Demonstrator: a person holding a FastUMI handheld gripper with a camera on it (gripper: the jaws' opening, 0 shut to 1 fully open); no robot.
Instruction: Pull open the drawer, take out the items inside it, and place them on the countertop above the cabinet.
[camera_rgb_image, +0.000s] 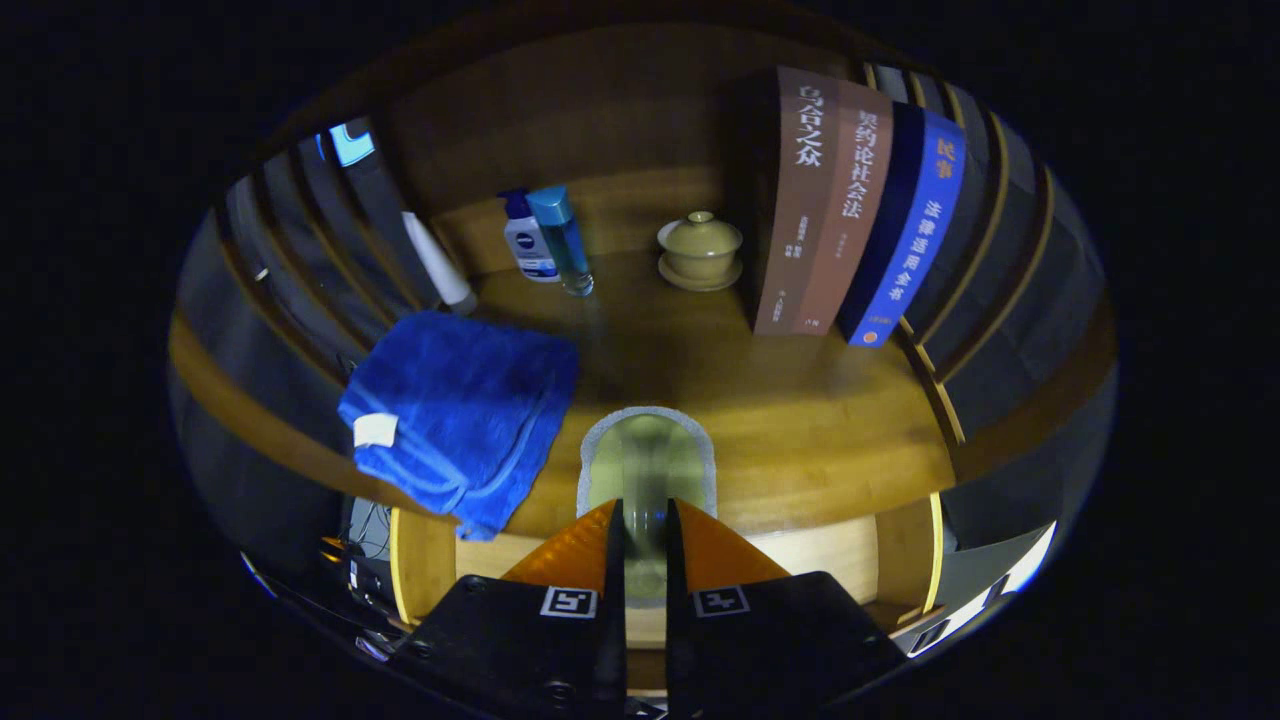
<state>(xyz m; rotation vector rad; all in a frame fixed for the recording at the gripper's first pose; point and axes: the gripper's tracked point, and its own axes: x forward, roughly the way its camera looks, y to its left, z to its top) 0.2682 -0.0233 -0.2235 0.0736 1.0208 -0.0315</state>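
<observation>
The hand-held gripper (645, 520) has its fingers drawn nearly together on a thin, pale green item with a grey rim (645, 455), held upright over the front edge of the table (800, 420). Below that edge the open drawer (830, 550) shows a pale bare floor. On the table: one folded blue towel (460, 410) at the left edge, two bottles (545, 240) toward the back, one lidded cup on a saucer (700, 250), and three upright books (860, 210) with Chinese titles on their spines at the right.
</observation>
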